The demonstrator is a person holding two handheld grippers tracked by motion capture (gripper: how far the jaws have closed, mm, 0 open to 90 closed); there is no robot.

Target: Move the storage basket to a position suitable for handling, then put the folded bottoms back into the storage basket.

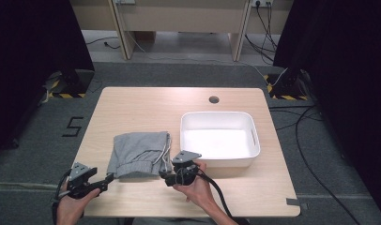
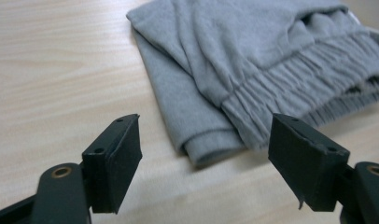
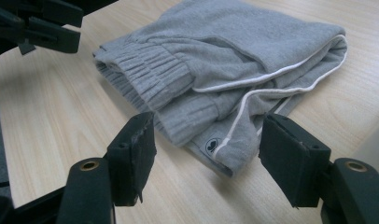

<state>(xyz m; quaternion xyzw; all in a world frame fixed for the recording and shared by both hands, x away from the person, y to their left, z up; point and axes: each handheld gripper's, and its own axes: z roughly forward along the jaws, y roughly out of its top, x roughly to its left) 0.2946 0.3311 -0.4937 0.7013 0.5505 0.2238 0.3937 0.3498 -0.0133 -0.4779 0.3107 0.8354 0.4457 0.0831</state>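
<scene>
— So, our left gripper [image 1: 109,178] hangs spread off the near left corner of the folded grey shorts [image 1: 139,153], nothing between the jaws; our right gripper [image 1: 166,177] stands just as open at the near right corner.
— Then we'd better pinch every layer at both corners together — waistband included — or the fold slides apart.
— Agreed; the white bin [image 1: 220,161] waits just right of the shorts.
— And the pale wooden table [image 1: 141,101] is bare otherwise, with grey carpet, cables [image 1: 305,154] and dark curtains [image 1: 34,56] around us
</scene>
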